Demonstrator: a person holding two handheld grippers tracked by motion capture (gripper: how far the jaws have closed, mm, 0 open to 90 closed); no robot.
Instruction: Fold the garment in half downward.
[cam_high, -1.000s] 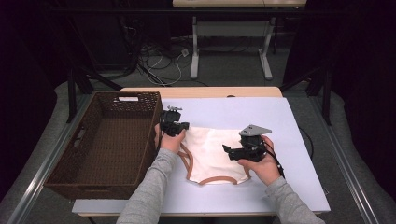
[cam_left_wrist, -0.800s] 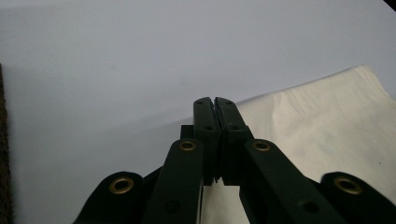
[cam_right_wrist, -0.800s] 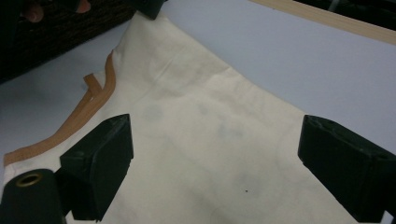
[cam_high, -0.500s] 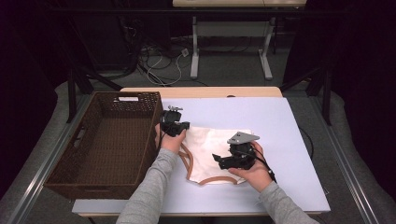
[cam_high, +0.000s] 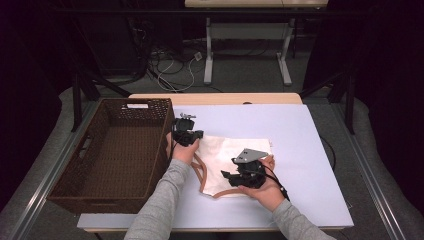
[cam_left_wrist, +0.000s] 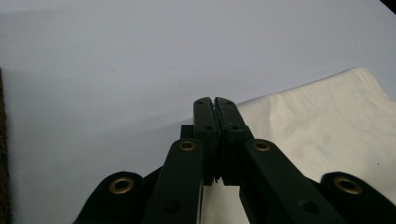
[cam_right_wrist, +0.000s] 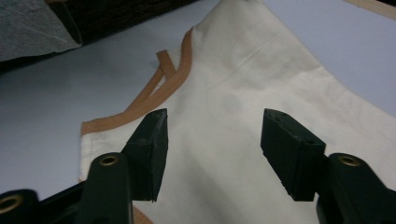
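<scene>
The left gripper (cam_left_wrist: 215, 103) has its two black jaws pressed together, tips meeting at the upper edge of a cream fabric sheet (cam_left_wrist: 322, 126). The sheet lies flat on a pale lavender table surface (cam_left_wrist: 116, 70). Whether cloth is pinched between the jaws cannot be told.

1. My left gripper (cam_high: 194, 134) sits at the far left corner of the cream cloth (cam_high: 235, 150), its jaws pressed together, left forearm stretched straight forward.
2. My right gripper (cam_high: 226, 176) hovers over the cloth's near edge, jaws spread wide, pointing left, cradled in my upturned right hand (cam_high: 265, 187).
</scene>
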